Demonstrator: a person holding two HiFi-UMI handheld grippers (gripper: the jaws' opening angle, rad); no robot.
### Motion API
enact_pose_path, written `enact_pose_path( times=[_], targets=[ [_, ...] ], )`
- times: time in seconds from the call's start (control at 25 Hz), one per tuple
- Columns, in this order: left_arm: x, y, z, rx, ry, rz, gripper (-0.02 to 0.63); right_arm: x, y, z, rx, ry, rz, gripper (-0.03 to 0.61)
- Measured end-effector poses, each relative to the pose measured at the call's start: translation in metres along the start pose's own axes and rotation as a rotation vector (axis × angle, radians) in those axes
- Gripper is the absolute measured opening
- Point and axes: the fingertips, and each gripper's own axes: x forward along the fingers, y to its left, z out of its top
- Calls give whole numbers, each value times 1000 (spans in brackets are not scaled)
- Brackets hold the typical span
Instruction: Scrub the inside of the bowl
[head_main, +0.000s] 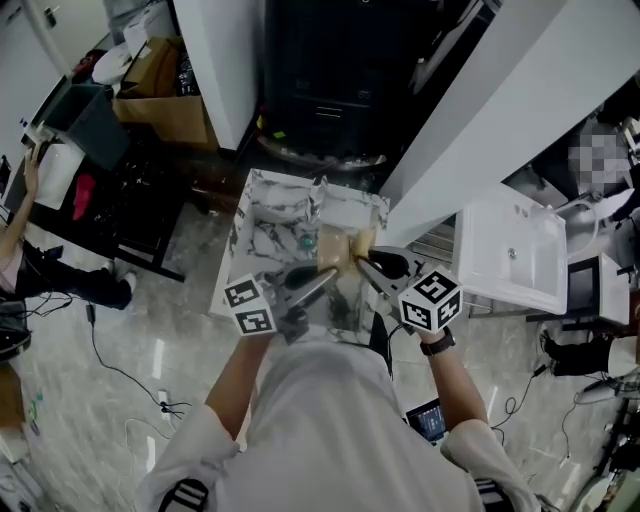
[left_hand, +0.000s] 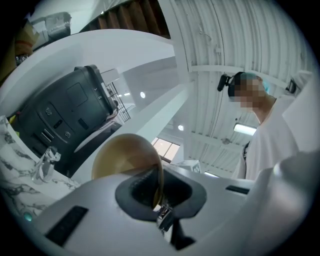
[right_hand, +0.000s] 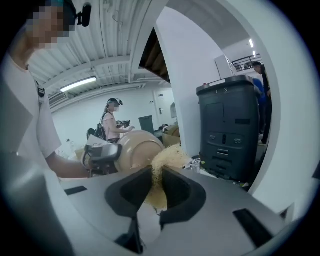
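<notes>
White shirt (head_main: 330, 420) and two bare forearms fill the bottom of the head view; a dark watch (head_main: 437, 342) sits on the right wrist.

Left gripper (head_main: 328, 270): jaws nearly together, clamped on the rim of a tan bowl (head_main: 334, 249). In the left gripper view the thin rim runs straight down between the dark pads. Bowl held up off the table, tipped on its side.

Right gripper (head_main: 364, 258): jaws partway closed on a yellowish sponge (right_hand: 167, 160). The sponge is squeezed between the pads and sticks out past the tips. Its far end is up against the bowl on the bowl's right side. Cannot tell from any view whether it reaches the inside.

The two grippers come in from opposite sides and meet at the bowl, marker cubes toward the person.

Below them is a small table (head_main: 262, 215) with a white and grey marble top. One small teal object (head_main: 308, 240) lies on it, near the bowl.

Surroundings:
- large dark grey machine (right_hand: 232, 130) behind the table
- white sink (head_main: 510, 255) off to the right
- cardboard box (head_main: 165, 105) at upper left
- second person in a pink top (right_hand: 111, 125), standing well back
- grey marbled floor (head_main: 130, 340) with black cables across it
</notes>
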Motion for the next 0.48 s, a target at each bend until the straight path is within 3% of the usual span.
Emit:
enact_pose_path(
  times=[0.12, 0.2, 0.4, 0.48],
  targets=[
    [-3, 13, -5, -9, 21, 42, 17, -2, 9, 1, 142, -64, 69, 71],
    [-4, 24, -4, 3, 26, 88, 17, -4, 0, 13, 226, -140, 70, 72],
    [3, 70, 14, 117, 37, 312, 17, -13, -46, 51, 243, -416, -144, 75],
    [4, 87, 29, 204, 34, 430, 15, -19, -60, 62, 205, -501, -265, 77]
  ],
)
